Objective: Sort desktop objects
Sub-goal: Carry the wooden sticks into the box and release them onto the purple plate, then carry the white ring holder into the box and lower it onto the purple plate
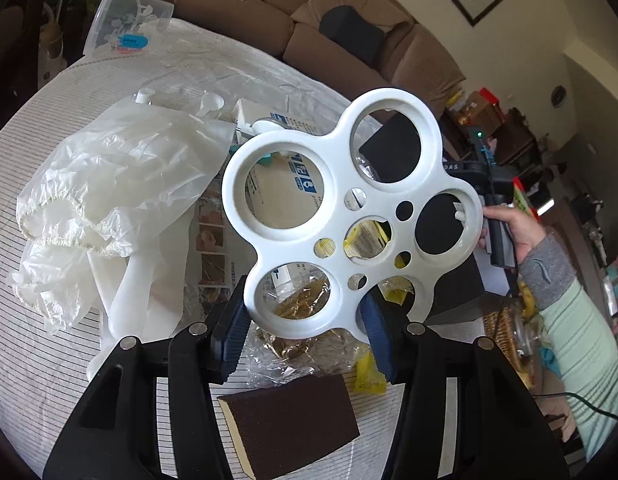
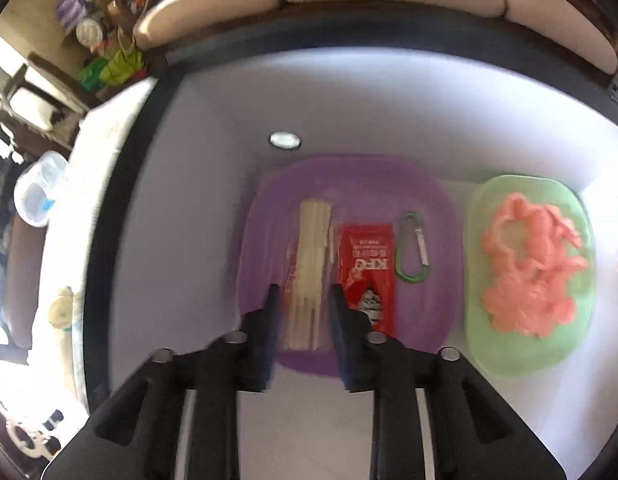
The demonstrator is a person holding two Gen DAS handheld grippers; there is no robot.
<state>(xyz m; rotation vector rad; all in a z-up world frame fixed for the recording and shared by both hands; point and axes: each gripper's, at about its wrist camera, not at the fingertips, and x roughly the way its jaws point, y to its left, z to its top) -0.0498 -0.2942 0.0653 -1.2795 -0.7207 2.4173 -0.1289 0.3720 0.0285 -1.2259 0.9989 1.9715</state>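
Right now your left claw (image 1: 305,330) is clamped on the lower rim of the white ring holder (image 1: 349,216), a flat plastic piece with several round holes, and you carry it tilted up above the table (image 1: 37,360). Held by one edge like that it clears the clutter under it: the crumpled plastic bags (image 1: 109,200) to its left, the cellophane packet (image 1: 305,344) directly beneath, and the brown sponge block (image 1: 289,424) nearest you, below the holder.

Your right claw (image 2: 303,300) points down into the white box (image 2: 181,240), over the purple tray (image 2: 349,184). Its jaws stand slightly apart, astride the near end of the wrapped chopsticks (image 2: 311,272), which lie flat on that tray; I judge them set down, not gripped, though blur hides any contact. On the same tray, right of the chopsticks, sit the red sauce packet (image 2: 367,272) and then the green carabiner (image 2: 413,248). The green tray (image 2: 529,352), further right, carries the pink moulds (image 2: 529,272), so like seems to go with like.
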